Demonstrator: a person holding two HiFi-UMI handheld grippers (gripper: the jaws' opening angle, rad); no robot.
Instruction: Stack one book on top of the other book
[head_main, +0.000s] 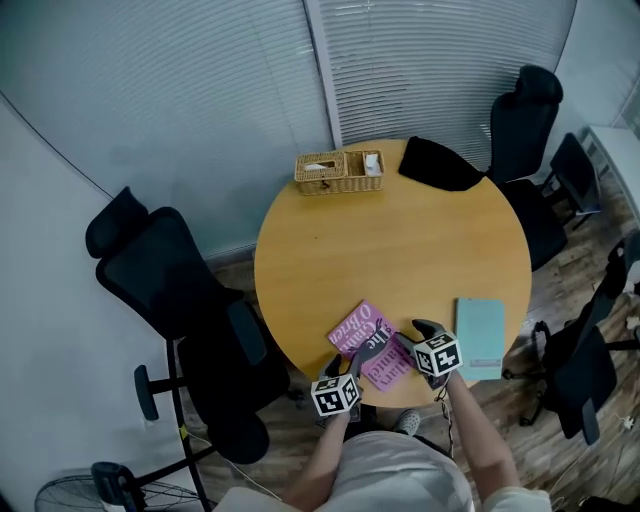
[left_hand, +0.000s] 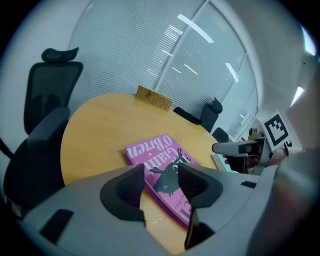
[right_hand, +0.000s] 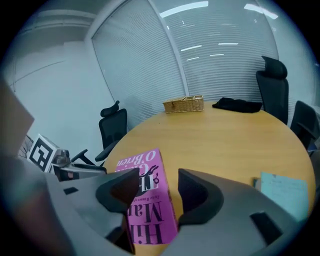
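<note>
Two books are in play, and the pink book (head_main: 358, 325) (left_hand: 150, 150) (right_hand: 152, 215) is the one lying right under your fingers. It sits flat on the desk (head_main: 400, 240) close to the near rim. Its long axis runs on a slant, with the far end ahead and to the left of your fingers and the near end back and to the right.

Your left gripper (head_main: 345, 368) (left_hand: 161, 175) comes at its left long edge. The fingers (left_hand: 127, 187) are apart with the cover showing in the gap between them, and neither pad presses on it. Your right gripper (head_main: 405, 342) (right_hand: 159, 180) stands at the near short end. Its fingers (right_hand: 197, 192) are spread wide with that end of the book between them, and they too are clear of it. Neither hand holds anything.

The teal book (head_main: 480, 335) (right_hand: 282, 192) lies flat to the right of your right fingers, just beside that hand and apart from the pink one. Its long axis runs straight away from you. Your right hand is much the nearer to it, and your left hand would have to cross over the pink book to reach it.

Both grippers tilt down toward the desk at a moderate slant, with your forearms coming in over the near rim and angled toward each other. Whichever book you lift, I judge the carry will be sideways between the two. You would also need to turn the pink book's slanted axis to line up with the teal one.
</note>
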